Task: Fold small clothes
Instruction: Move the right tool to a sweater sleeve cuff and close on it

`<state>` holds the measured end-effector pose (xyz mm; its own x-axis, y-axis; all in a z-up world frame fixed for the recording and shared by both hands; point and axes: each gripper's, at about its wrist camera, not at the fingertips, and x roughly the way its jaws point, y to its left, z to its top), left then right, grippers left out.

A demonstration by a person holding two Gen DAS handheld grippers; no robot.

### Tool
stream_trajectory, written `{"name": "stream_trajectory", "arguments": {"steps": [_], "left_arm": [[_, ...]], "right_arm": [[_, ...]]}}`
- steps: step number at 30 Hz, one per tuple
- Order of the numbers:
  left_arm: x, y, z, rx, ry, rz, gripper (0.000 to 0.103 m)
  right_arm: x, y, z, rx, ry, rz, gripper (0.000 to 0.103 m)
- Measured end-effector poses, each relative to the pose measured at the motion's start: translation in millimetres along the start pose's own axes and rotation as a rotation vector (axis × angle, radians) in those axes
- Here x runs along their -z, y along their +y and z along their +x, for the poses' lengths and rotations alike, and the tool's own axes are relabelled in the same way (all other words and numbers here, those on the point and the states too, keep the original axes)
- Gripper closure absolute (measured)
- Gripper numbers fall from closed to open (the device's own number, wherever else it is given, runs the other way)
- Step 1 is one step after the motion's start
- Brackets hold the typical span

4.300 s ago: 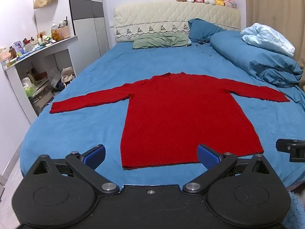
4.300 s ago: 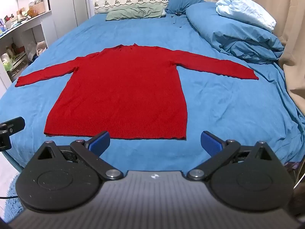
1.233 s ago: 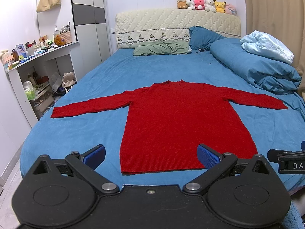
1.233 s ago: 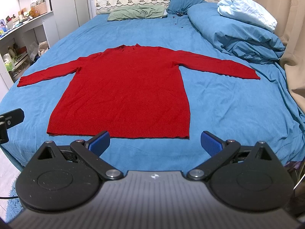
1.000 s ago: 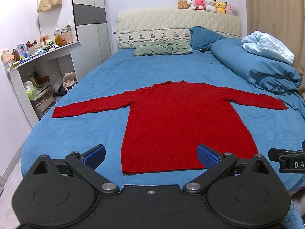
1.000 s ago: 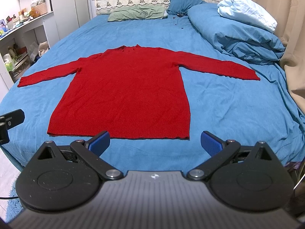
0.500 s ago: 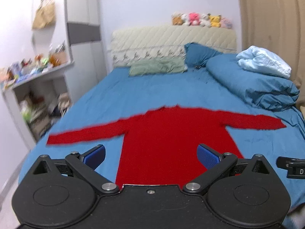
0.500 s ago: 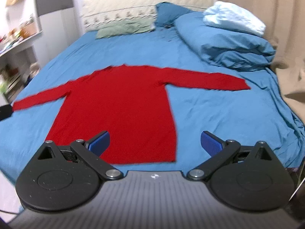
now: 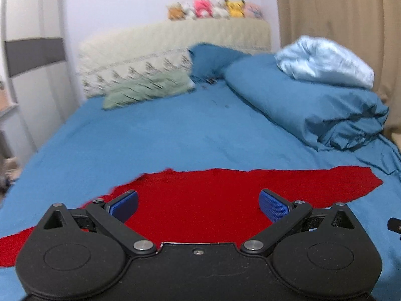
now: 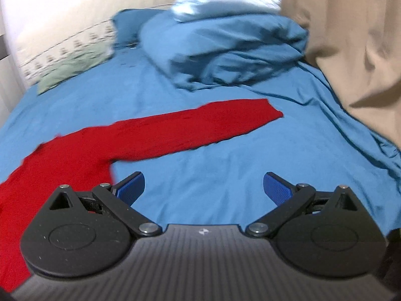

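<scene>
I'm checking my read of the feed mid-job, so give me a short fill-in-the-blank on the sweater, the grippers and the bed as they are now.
1. The sweater spread on the bed is ____ in colour.
2. Both the left gripper and the right gripper have their jaws ____.
3. In the right wrist view, the right gripper points over bare sheet just below the sweater's ____.
4. The toys sit on top of the ____.

Missing words: red; open; sleeve; headboard

Left gripper [image 9: 198, 207] and right gripper [image 10: 203, 188], both level, blue-padded fingers [image 9: 273, 205] spread wide, empty.
</scene>
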<state>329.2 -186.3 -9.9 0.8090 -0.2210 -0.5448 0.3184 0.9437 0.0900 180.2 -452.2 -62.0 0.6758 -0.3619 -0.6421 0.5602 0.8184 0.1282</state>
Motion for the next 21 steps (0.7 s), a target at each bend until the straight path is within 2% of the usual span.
{"name": "stream_trajectory", "arguments": {"steps": [4,8,13,17,21], "left_arm": [[3.0,-22.7,95.2,0.067,0.066,0.001,0.000],[9.4,-35.3,147.3,0.079,0.123,0.010,0.000],[10.6,-35.1,199.4,0.091,0.263,-0.102,0.000],[20.0,-31.8,227.2,0.069,0.372,-0.208,0.000],[28.0,-31.6,237.8,0.016,0.435,-0.245,0.000]], "right_arm": [[-8.3,-23.4,71.5,0.034,0.001,0.092,0.000],[-15.1,-40.9,125.4,0.063,0.005,0.177,0.000],[-27.0,-64.4,181.8,0.068,0.071,0.298,0.000],[-33.0,-79.6,217.6,0.112,0.102,0.318,0.000],[-39.7,-83.9,236.8,0.130,0.095,0.309,0.000]]}}
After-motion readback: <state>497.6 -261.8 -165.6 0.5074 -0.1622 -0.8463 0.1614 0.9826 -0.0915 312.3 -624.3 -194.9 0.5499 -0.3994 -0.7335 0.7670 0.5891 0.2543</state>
